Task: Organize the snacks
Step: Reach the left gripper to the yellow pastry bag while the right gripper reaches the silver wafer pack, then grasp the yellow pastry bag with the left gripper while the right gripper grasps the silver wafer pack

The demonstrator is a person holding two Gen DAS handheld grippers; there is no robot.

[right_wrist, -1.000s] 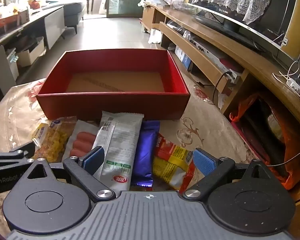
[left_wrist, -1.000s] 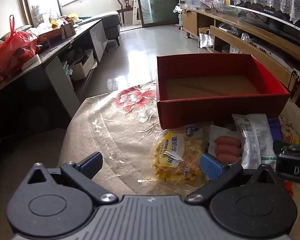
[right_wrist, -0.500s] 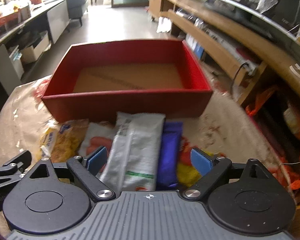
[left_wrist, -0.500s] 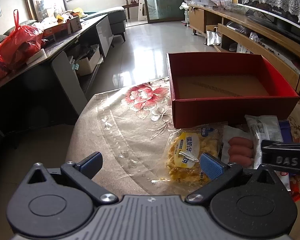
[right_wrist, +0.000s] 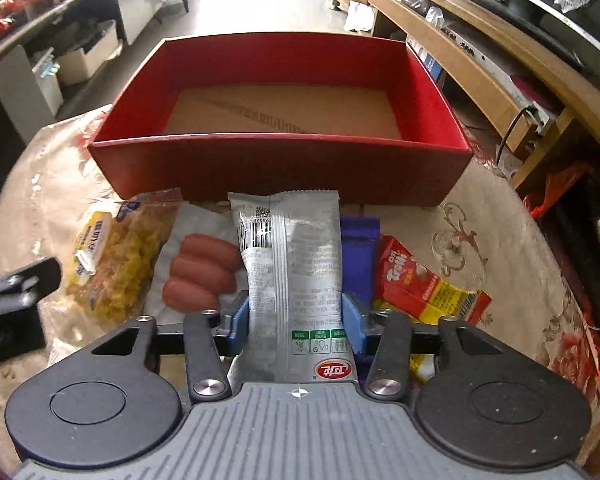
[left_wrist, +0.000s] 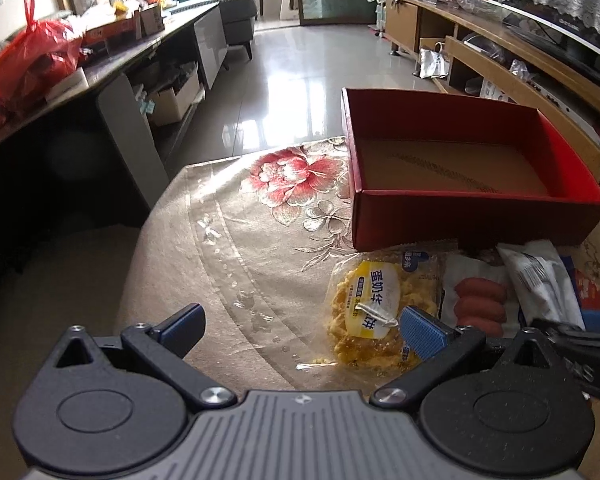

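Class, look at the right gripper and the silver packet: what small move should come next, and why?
Probably lift the silver packet a little. The right gripper is closing with its blue pads on both sides of the packet, which overlaps the sausages and the blue packet. The red box just beyond is empty.

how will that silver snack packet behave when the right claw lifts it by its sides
The silver packet is thin crinkled film, so it will probably buckle and droop beyond the closing right claw. It looks light. Its glossy wrapper may slip between the pads.
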